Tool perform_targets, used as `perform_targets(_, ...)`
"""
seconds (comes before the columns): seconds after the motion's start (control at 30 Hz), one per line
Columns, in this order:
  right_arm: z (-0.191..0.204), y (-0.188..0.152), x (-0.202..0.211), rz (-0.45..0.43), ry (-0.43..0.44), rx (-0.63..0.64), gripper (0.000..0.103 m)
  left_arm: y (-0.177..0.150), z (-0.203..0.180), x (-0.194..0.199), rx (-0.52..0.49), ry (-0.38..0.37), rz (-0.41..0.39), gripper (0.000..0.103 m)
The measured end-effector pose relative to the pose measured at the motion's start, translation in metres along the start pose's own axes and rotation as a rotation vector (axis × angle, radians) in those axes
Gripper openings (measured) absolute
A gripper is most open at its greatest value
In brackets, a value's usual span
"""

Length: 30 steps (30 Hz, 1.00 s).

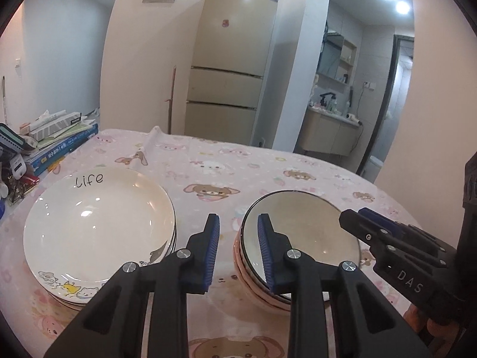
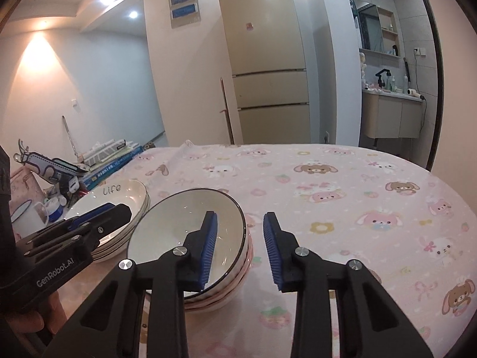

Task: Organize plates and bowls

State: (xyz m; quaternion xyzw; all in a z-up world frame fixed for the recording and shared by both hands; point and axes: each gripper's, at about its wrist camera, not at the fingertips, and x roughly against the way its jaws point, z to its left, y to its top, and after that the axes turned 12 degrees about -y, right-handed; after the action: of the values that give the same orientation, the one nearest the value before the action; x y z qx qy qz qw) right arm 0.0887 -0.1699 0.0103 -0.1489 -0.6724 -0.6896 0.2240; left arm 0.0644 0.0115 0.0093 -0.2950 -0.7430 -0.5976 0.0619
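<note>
A stack of white plates [image 1: 98, 226] marked "Life" sits on the pink tablecloth at the left; it also shows in the right wrist view [image 2: 119, 200]. A stack of pink bowls [image 1: 301, 238] with dark rims stands to its right and shows in the right wrist view [image 2: 190, 238]. My left gripper [image 1: 238, 247] is open and empty, hovering between the two stacks, its right finger over the bowl rim. My right gripper [image 2: 240, 244] is open and empty, straddling the bowls' right rim. It also shows at the right of the left wrist view [image 1: 375, 226].
Books and clutter [image 1: 53, 137] are piled at the table's far left edge, with a mug [image 2: 29, 214] near them. The pink cartoon tablecloth [image 2: 357, 208] spreads to the right. A fridge [image 1: 232, 59] and a washroom doorway stand beyond the table.
</note>
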Motion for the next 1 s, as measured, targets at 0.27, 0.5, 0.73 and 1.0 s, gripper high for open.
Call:
perform_targets(0.27, 0.000, -0.002, -0.043, 0.214, 0.025, -0.031, 0.030, 0.002, 0.011, -0.038, 0.118, -0.009, 0.178, 0.029)
perform_targets(0.5, -0.009, -0.014, -0.066, 0.357, 0.135, -0.158, 0.034, -0.016, 0.021, -0.062, 0.225, -0.098, 0.275, 0.033)
perform_targets(0.73, -0.013, -0.019, -0.069, 0.355, 0.167, -0.212, 0.035, -0.020, 0.020, -0.060, 0.218, -0.104, 0.249, 0.033)
perform_targets(1.0, -0.030, -0.034, -0.090, 0.468, 0.321, -0.399, 0.045, -0.026, 0.041, -0.061, 0.349, -0.154, 0.264, 0.061)
